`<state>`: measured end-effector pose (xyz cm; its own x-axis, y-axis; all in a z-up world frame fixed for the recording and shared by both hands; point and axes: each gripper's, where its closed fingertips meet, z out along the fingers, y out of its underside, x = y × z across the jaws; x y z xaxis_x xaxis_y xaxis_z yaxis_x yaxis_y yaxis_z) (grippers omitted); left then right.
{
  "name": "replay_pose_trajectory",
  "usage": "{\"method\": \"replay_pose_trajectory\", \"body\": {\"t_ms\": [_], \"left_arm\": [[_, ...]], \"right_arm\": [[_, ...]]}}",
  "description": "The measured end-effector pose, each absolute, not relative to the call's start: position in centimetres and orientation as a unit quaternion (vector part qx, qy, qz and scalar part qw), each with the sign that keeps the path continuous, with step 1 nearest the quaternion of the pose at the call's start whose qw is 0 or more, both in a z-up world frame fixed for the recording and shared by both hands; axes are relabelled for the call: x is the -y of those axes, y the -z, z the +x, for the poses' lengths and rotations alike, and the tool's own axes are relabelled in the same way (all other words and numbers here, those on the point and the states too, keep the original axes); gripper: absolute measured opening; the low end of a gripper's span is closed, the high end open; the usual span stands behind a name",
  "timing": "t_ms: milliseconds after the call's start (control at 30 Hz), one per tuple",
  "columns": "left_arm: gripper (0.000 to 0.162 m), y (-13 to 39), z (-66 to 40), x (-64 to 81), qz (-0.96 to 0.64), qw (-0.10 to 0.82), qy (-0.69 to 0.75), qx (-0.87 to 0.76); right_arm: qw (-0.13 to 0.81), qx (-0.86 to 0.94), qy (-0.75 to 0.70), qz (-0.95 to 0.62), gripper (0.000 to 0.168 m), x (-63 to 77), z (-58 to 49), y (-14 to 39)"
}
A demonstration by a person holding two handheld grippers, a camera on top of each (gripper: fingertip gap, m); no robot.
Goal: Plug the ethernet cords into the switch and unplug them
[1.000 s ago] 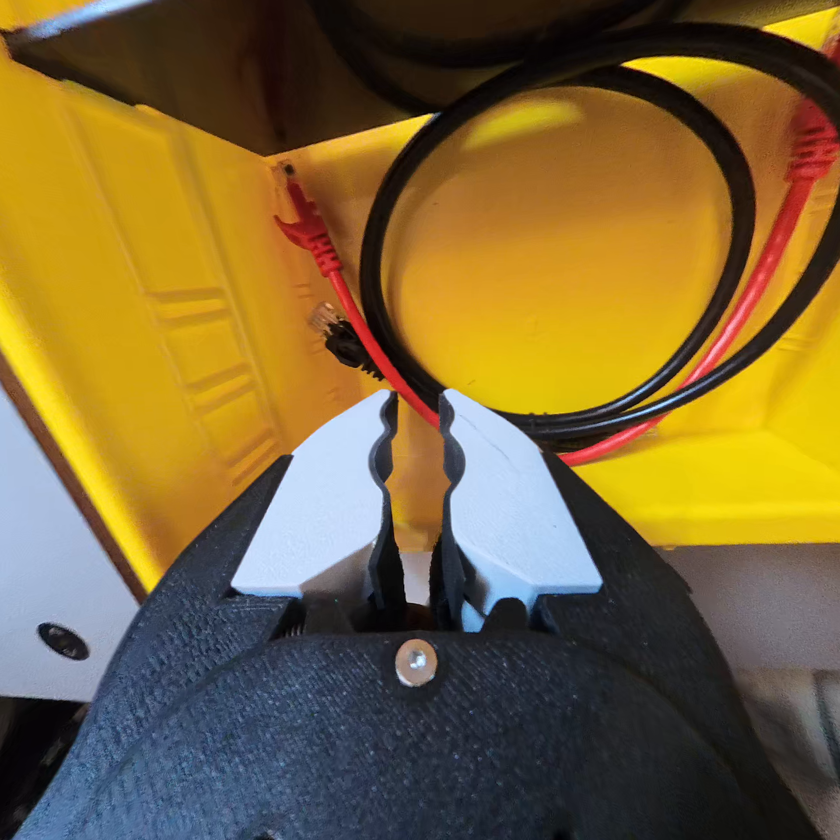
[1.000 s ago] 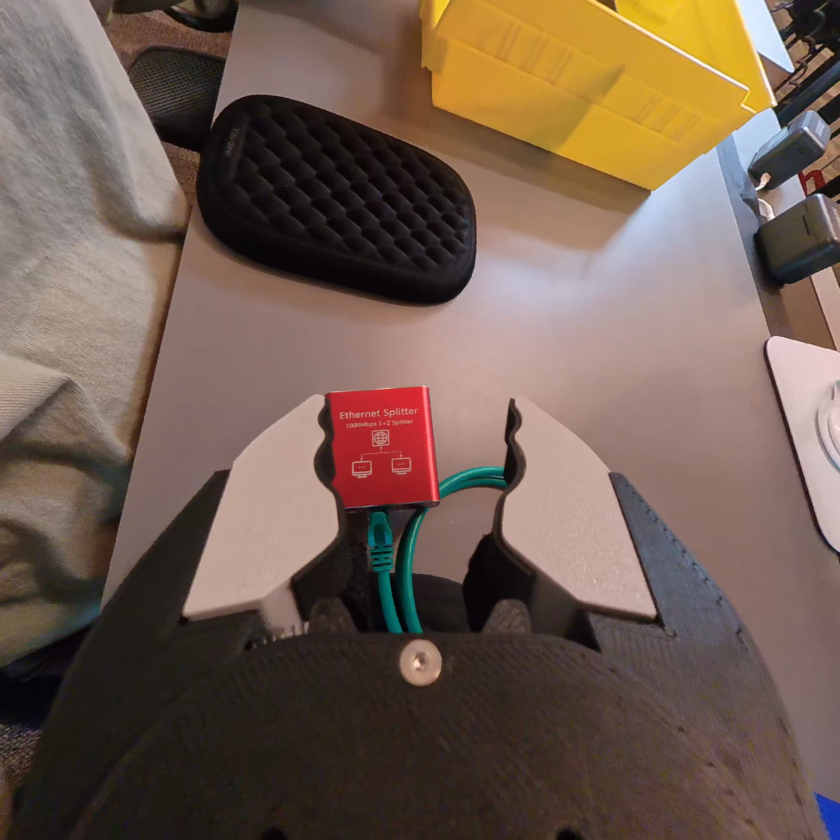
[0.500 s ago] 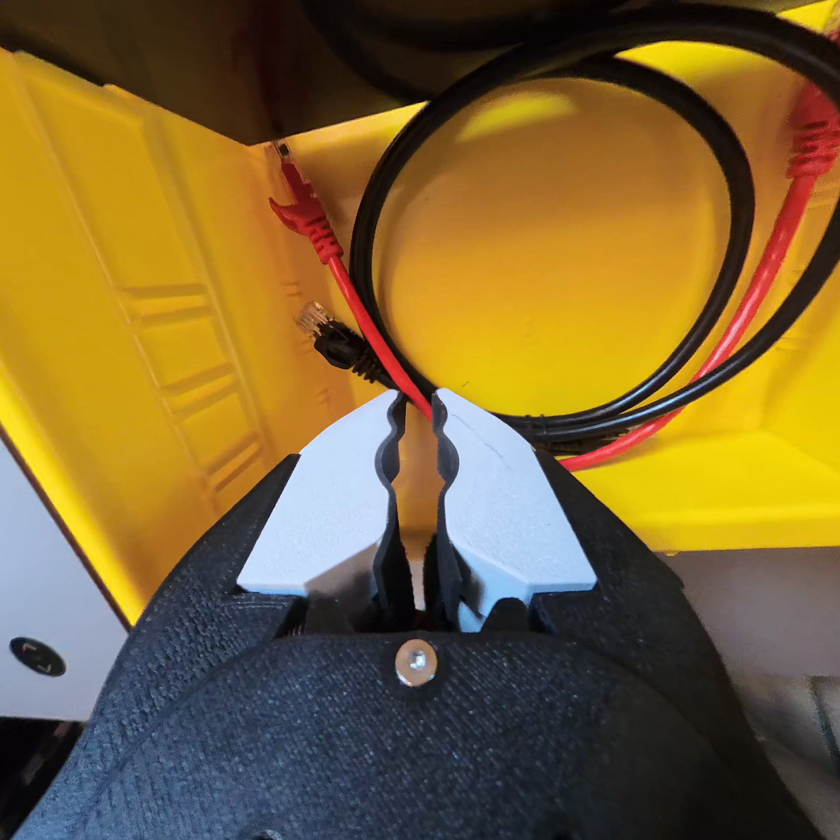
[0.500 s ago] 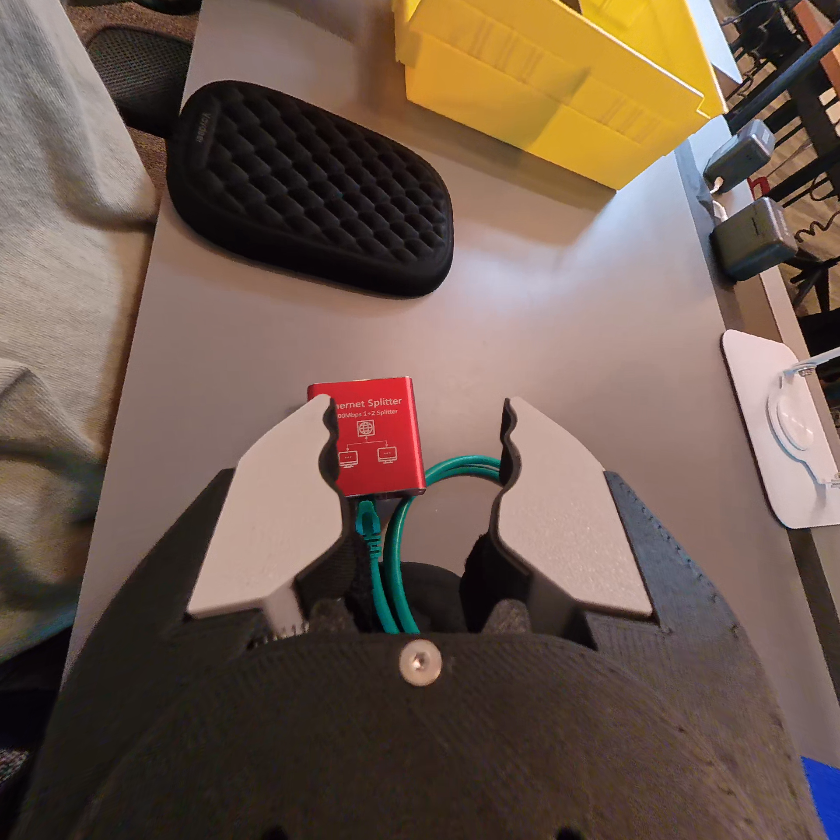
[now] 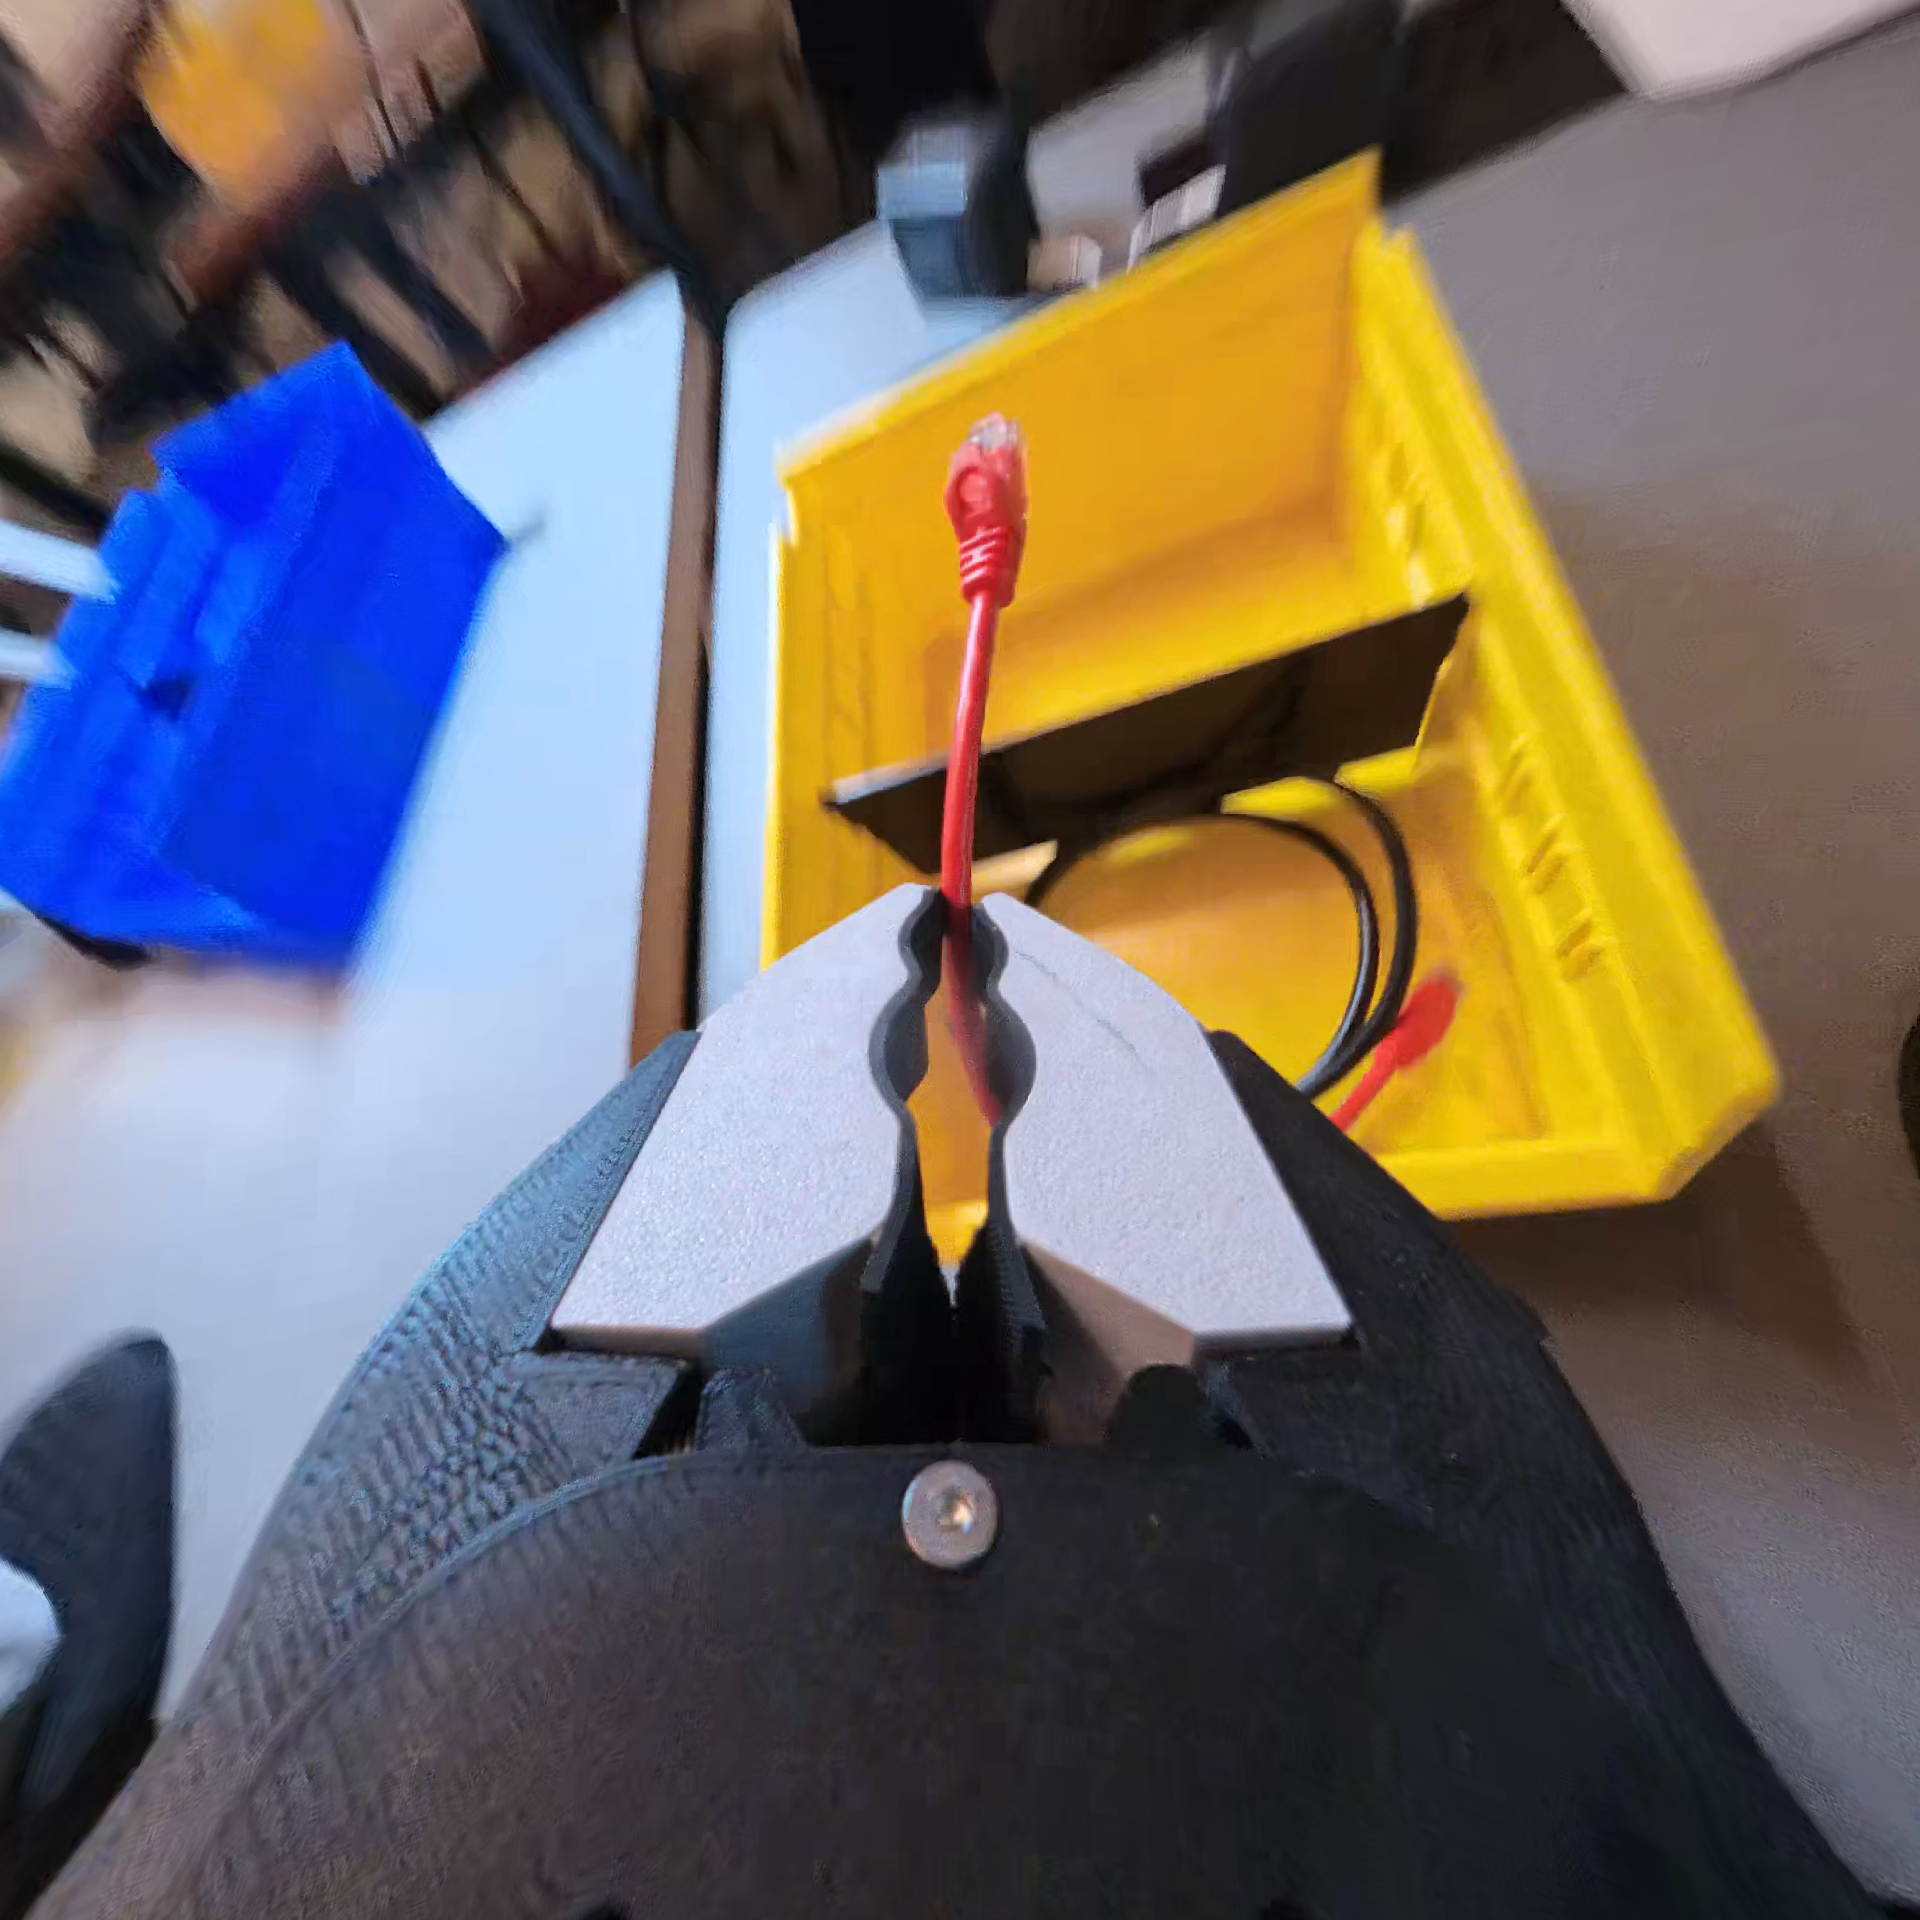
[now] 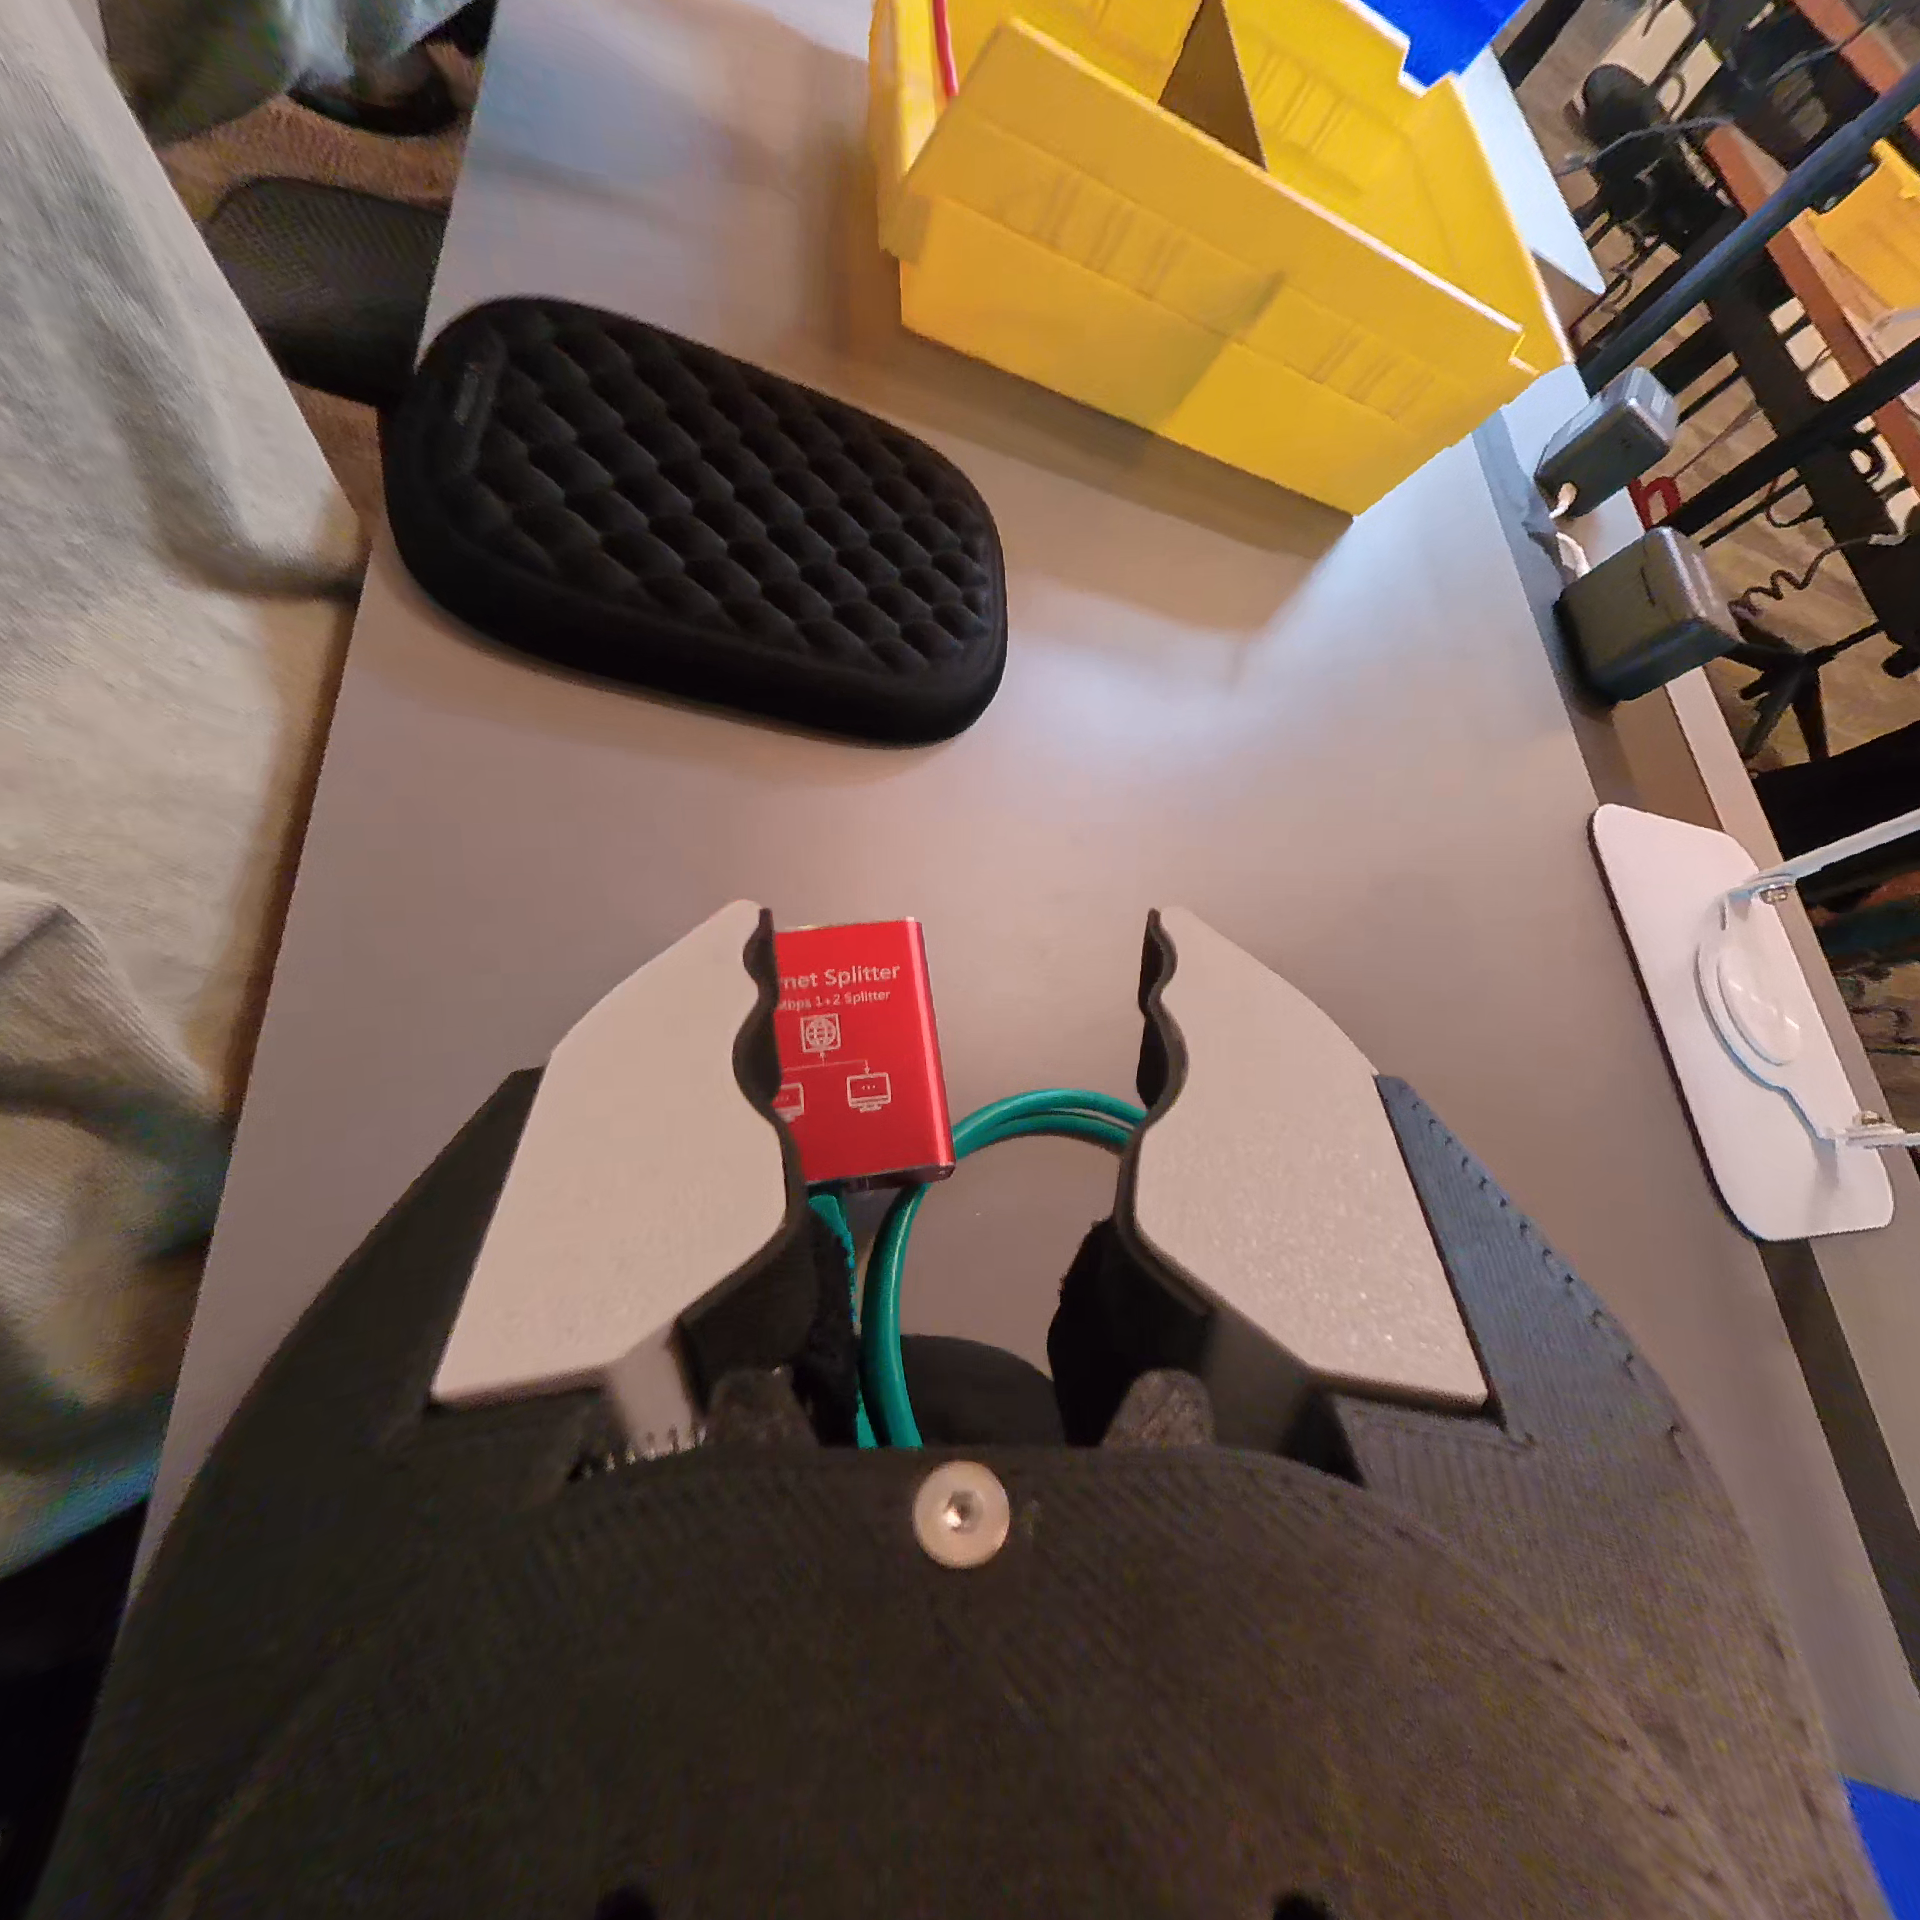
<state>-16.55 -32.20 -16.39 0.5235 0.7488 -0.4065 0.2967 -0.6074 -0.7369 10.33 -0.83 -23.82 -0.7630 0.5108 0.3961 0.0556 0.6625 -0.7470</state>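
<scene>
Red cord [image 5: 966,727] stands lengthwise toward twelve o'clock, plug [image 5: 987,499] uppermost, pinched in the left gripper [image 5: 958,914]. Right gripper [image 6: 951,935] gapes wide around the switch [image 6: 862,1070], gripping nothing.

— What do the tools look like?

— The left gripper [image 5: 958,914] and the right gripper [image 6: 954,940] match: a black, coarse, layered printed body, broad and rounded toward the camera, with one silver hex screw [image 6: 960,1514] set at its middle.

— And the fingers [image 6: 1288,1174]?

— Pale grey, faceted wedges tapering forward. Their inner faces carry black wavy pads [image 5: 902,1023], scalloped along the edge.
</scene>
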Motion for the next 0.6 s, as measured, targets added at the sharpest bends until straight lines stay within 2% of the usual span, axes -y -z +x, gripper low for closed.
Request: {"method": "replay_pose_trajectory", "body": {"t_ms": [100,267,600], "left_arm": [[0.004,11.7,-14.3,29.1,-0.789,0.379,-0.437,0.207],[0.005,7.1,-8.3,24.2,-0.764,0.468,-0.438,0.076],[0.005,3.2,1.5,19.1,-0.730,0.576,-0.351,-0.115]], "right_arm": [[0.302,0.842,-0.416,-0.166,0.069,1.4,10.4,22.8],[0.306,0.777,-0.524,-0.171,0.070,2.7,10.2,19.3],[0.320,0.670,-0.658,-0.123,0.061,5.9,8.8,10.2]]}}
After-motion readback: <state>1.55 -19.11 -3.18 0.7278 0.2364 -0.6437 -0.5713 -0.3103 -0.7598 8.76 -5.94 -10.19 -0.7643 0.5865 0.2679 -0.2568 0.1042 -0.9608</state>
